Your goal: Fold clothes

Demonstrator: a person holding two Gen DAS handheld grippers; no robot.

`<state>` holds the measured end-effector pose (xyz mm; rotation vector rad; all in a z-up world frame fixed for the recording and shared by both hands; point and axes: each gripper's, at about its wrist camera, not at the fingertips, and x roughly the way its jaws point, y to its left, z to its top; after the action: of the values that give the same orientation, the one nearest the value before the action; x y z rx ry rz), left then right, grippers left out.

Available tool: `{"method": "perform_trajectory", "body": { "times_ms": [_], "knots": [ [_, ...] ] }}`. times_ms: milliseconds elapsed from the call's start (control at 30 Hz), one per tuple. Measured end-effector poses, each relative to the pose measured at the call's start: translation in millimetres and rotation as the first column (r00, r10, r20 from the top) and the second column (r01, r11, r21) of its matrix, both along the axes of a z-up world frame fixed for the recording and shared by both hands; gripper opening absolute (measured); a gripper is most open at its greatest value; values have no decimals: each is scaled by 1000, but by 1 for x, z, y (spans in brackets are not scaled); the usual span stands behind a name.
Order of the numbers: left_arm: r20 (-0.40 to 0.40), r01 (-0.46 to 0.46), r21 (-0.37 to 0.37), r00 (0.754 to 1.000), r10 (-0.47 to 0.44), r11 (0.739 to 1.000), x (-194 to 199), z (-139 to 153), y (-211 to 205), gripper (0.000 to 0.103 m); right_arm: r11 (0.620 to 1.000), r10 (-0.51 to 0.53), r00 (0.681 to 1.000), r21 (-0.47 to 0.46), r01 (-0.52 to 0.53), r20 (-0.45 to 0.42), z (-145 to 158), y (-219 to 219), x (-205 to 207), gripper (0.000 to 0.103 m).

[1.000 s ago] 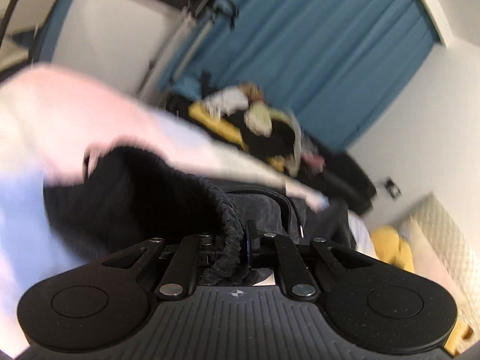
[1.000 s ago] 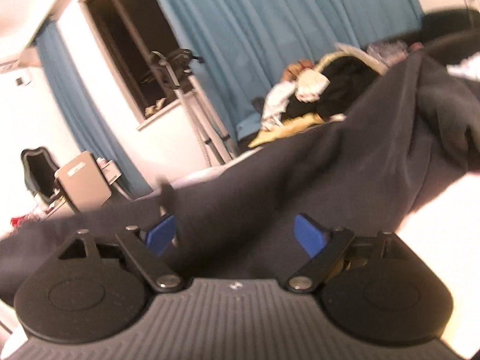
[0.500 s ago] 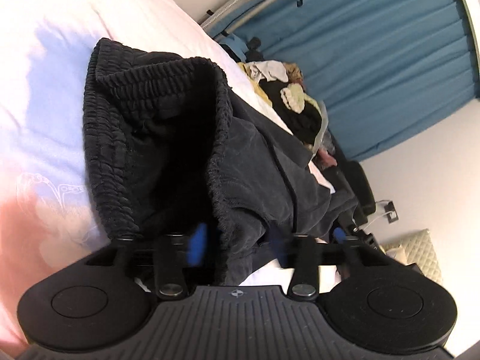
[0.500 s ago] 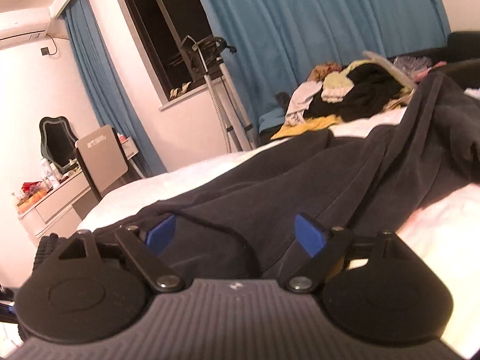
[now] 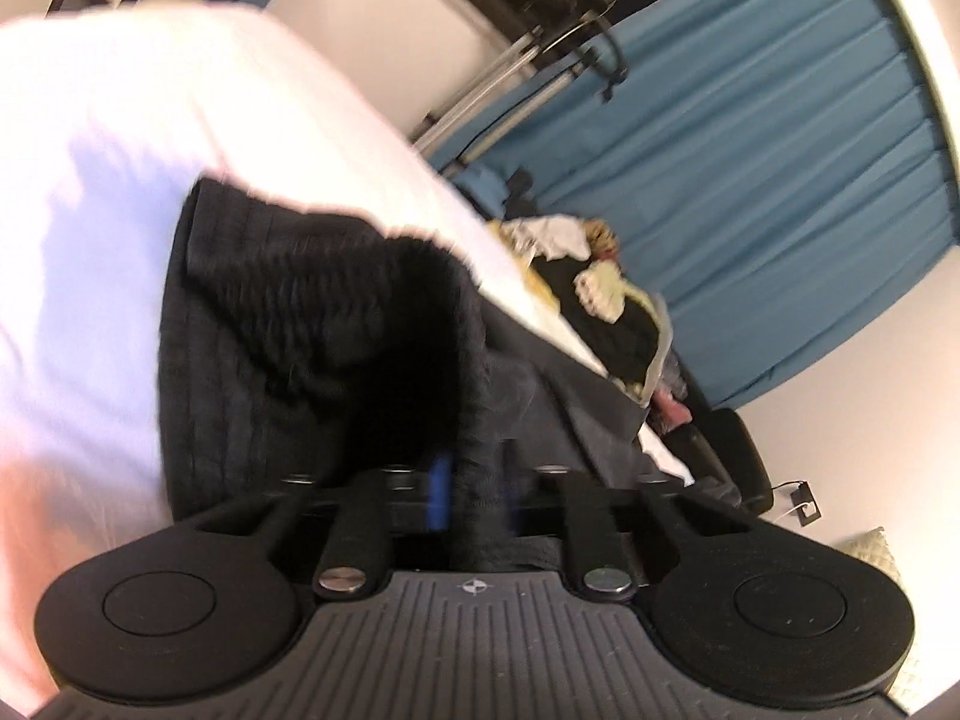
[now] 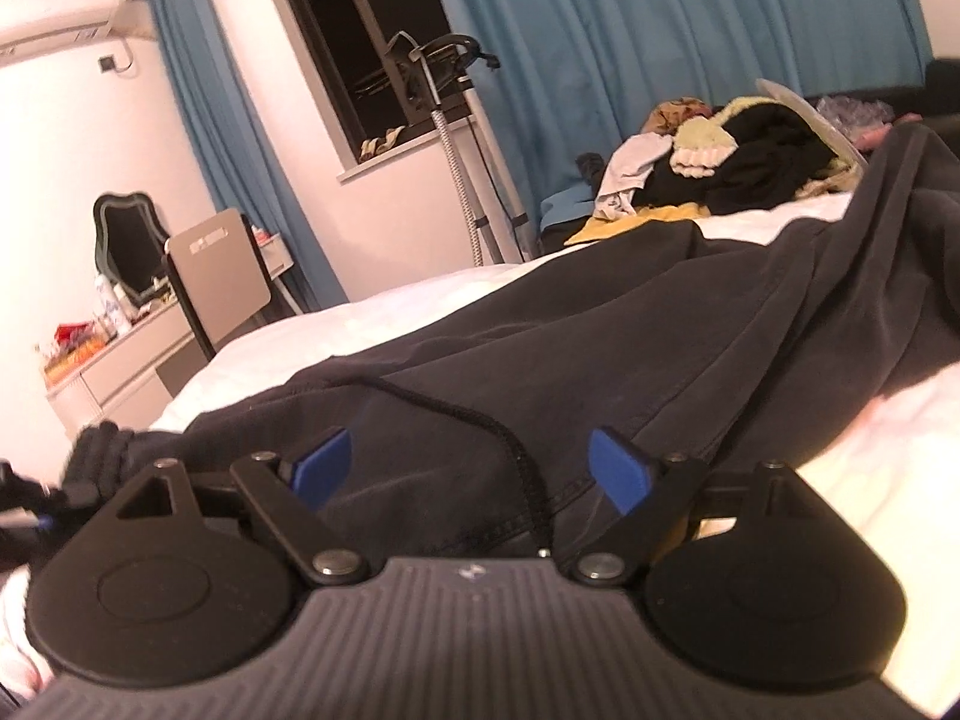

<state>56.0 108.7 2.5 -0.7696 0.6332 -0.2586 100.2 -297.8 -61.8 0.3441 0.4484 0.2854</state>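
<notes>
1. The left tool (image 5: 474, 498) is clamped on the ribbed waistband (image 5: 474, 420) of the dark trousers (image 5: 288, 348); its blue pads press the fabric from both sides.
2. In the left wrist view the picture is blurred, but the waistband opening gapes as a dark hollow just ahead of the tool.
3. The trousers lie on the white bed (image 5: 120, 150), and their legs run away from the waistband toward the far end of the bed.
4. The right tool (image 6: 468, 471) has its fingers (image 6: 618, 471) apart, holding nothing.
5. It hovers close over the trousers (image 6: 600, 330), with the fabric and the black drawstring (image 6: 516, 450) showing between the two blue pads.
6. The drawstring curves across the cloth from the left and runs down under the tool body.
7. In the right wrist view the bunched waistband (image 6: 102, 450) shows at the left edge.
8. A pile of clothes (image 6: 720, 162) sits at the far end of the bed, before the blue curtain (image 6: 660, 30).
9. A desk (image 6: 120, 360) with a chair (image 6: 219, 282) stands by the wall beside the bed.
</notes>
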Motion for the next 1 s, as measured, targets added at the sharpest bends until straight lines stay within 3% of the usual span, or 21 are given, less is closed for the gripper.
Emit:
{"method": "perform_trajectory", "body": {
  "times_ms": [167,267,367,567,600,667,700,733,833,933,1000],
  "knots": [
    [8,93,-24,996,-93,995,-33,12,-10,9,999,29,999,-25,-28,28,4,6,-5,87],
    [-112,135,86,986,-125,987,-53,3,-31,9,996,67,997,-53,-65,36,3,15,-6,88],
    [-212,209,248,964,-158,946,-58,-7,-60,9,988,124,992,-96,-122,17,-5,30,-5,88],
    [-204,194,260,969,-142,946,-57,-3,-61,13,955,235,972,-178,-236,-26,-22,59,-4,88],
    [-208,196,265,968,-142,944,-59,-1,-63,16,948,253,967,-191,-254,-34,-24,64,-4,88],
    [-211,187,289,969,-128,939,-60,1,-66,36,932,287,956,-216,-292,-51,-30,73,-4,88],
    [-211,181,302,970,-119,936,-61,3,-66,62,923,305,951,-229,-310,-60,-33,78,-4,88],
    [-207,174,315,972,-111,933,-62,5,-67,79,913,321,944,-241,-329,-69,-35,83,-4,88],
    [-116,145,280,986,-116,949,-67,16,-56,84,872,346,929,-319,-370,-131,-53,98,-1,90],
    [-45,80,203,996,-72,976,-70,27,-34,86,882,347,928,-288,-372,-137,-54,95,1,90],
    [-62,11,145,998,-2,989,-55,27,-13,86,888,346,927,-268,-374,-147,-52,93,3,90]
  ]
}}
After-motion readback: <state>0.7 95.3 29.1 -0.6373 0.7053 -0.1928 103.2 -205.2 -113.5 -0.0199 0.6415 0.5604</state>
